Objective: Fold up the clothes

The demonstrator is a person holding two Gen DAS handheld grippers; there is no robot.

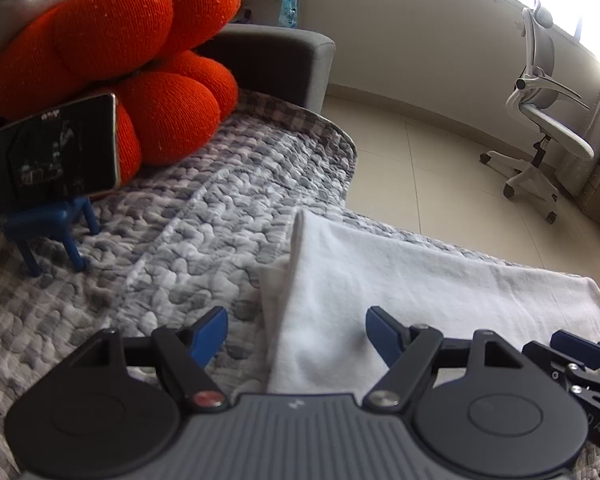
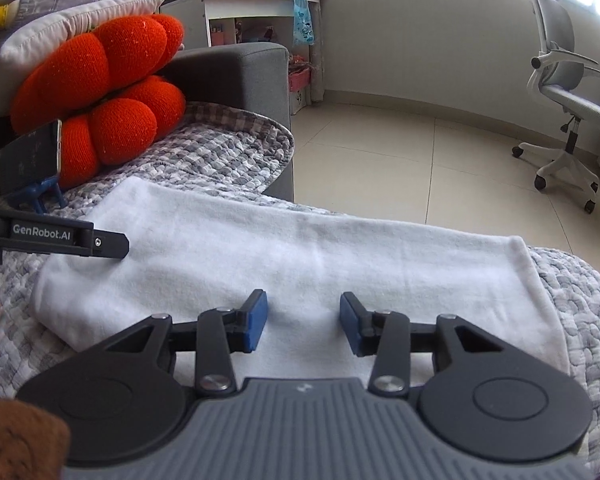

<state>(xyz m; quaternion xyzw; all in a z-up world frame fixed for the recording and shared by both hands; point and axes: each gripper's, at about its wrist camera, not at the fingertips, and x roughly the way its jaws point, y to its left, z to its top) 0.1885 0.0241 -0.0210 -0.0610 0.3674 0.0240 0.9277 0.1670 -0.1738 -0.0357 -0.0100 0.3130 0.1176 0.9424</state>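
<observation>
A white cloth (image 2: 300, 256) lies folded into a long band on the grey checked quilt (image 2: 220, 152); in the left wrist view the same white cloth (image 1: 400, 280) runs off to the right. My left gripper (image 1: 296, 330) hovers open over the cloth's left end, with nothing between its blue pads (image 1: 212, 334). My right gripper (image 2: 303, 320) stands open low over the cloth's near edge, also empty. The left gripper (image 2: 80, 240) shows at the left edge of the right wrist view, and the right gripper (image 1: 572, 356) shows at the right edge of the left wrist view.
An orange flower-shaped cushion (image 1: 116, 64) leans at the back of the grey sofa (image 1: 276, 60). A phone (image 1: 56, 148) rests on a small blue stand (image 1: 56, 232) in front of it. A white office chair (image 1: 540, 120) stands on the tiled floor (image 2: 400, 160). A white desk (image 2: 256, 12) stands behind.
</observation>
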